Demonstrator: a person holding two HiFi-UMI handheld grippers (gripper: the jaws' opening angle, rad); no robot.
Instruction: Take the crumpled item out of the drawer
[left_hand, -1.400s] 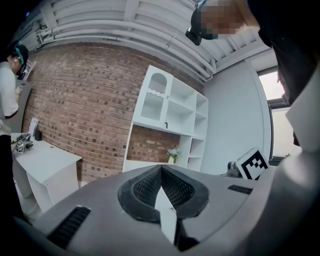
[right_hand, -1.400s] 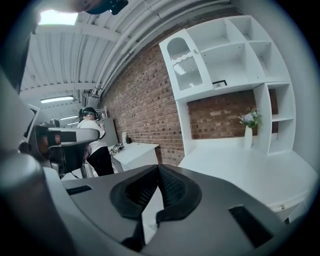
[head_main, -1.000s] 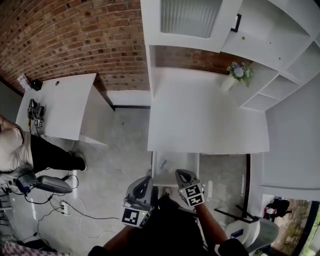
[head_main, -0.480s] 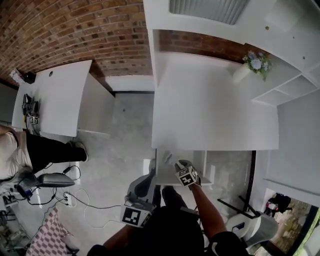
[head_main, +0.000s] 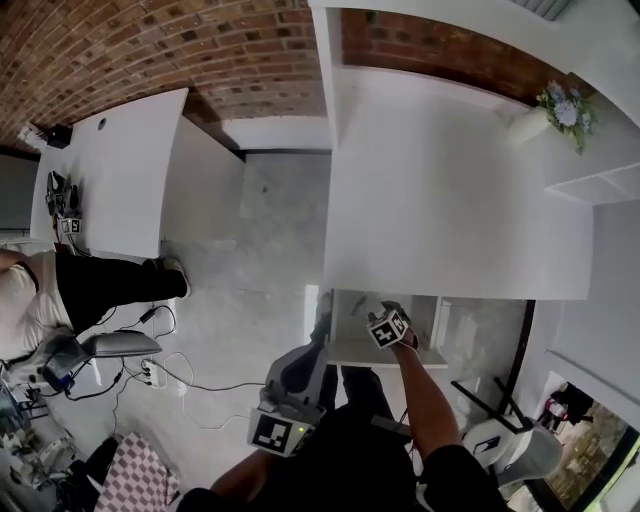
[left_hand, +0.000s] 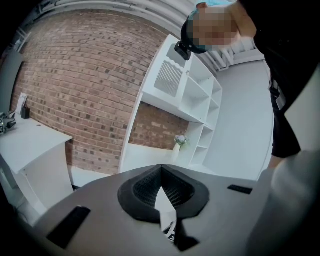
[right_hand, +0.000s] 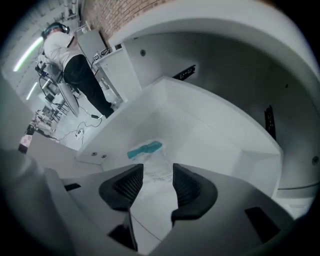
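Note:
The white drawer (head_main: 385, 354) stands pulled out under the white desk. Inside it lies the crumpled item (right_hand: 146, 150), clear plastic with a teal band, on the drawer floor (right_hand: 210, 142). My right gripper (head_main: 378, 316) reaches down into the drawer. In the right gripper view its jaws (right_hand: 157, 175) are opening, and the item's clear end lies just ahead of and between the fingertips, which do not press on it. My left gripper (head_main: 316, 338) hangs low beside the drawer's left side, and its jaws (left_hand: 161, 176) are shut with nothing in them.
The white desk top (head_main: 450, 200) overhangs the drawer's back. A flower vase (head_main: 560, 102) stands at its far right. A second white table (head_main: 110, 180) and a person in black trousers (head_main: 100, 290) are at the left, with cables (head_main: 160, 376) on the floor.
My right gripper has moved forward from near my body into the open drawer. The left gripper has stayed low at the drawer's left. The head view has shifted forward.

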